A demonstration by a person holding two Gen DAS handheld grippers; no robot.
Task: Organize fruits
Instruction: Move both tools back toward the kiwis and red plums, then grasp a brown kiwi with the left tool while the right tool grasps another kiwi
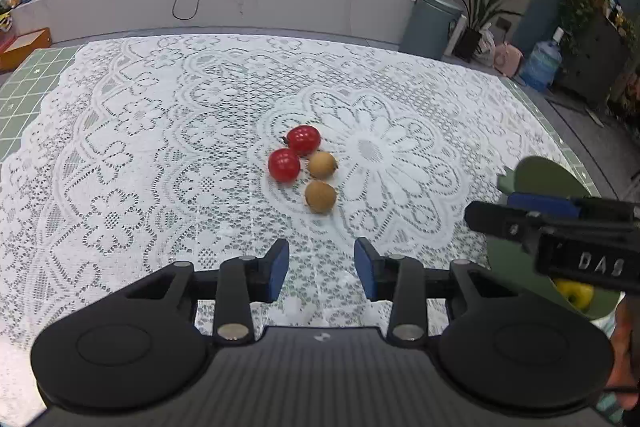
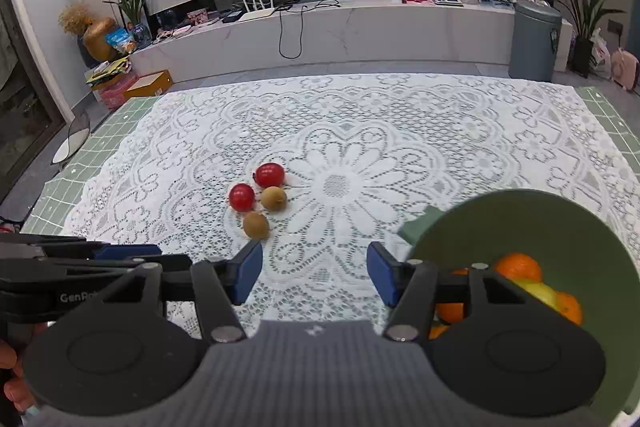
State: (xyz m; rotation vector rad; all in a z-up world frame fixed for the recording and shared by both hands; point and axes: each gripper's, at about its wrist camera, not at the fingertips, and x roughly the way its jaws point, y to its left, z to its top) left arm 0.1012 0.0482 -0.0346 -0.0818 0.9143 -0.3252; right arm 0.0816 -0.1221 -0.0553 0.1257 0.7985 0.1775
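Currently we're between picks: left hand-held gripper [image 1: 322, 267] and right hand-held gripper [image 2: 315, 273] both released, nothing between the jaws. Two red cherry tomatoes [image 1: 304, 139] and two brown round fruits [image 1: 321, 196] sit clustered on the lace-covered bench [image 1: 120, 147], well apart from the green bowl [image 2: 500, 223] of oranges. Next, we'd drop over the nearest brown fruit and clench.

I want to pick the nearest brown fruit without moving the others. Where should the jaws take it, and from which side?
Grip the nearest brown fruit across its round middle, coming down from above and from the near side. The pads should close left and right of it, since both those flanks are free. The other brown fruit sits just behind it and the red tomatoes lie further back left, so avoid reaching past it.
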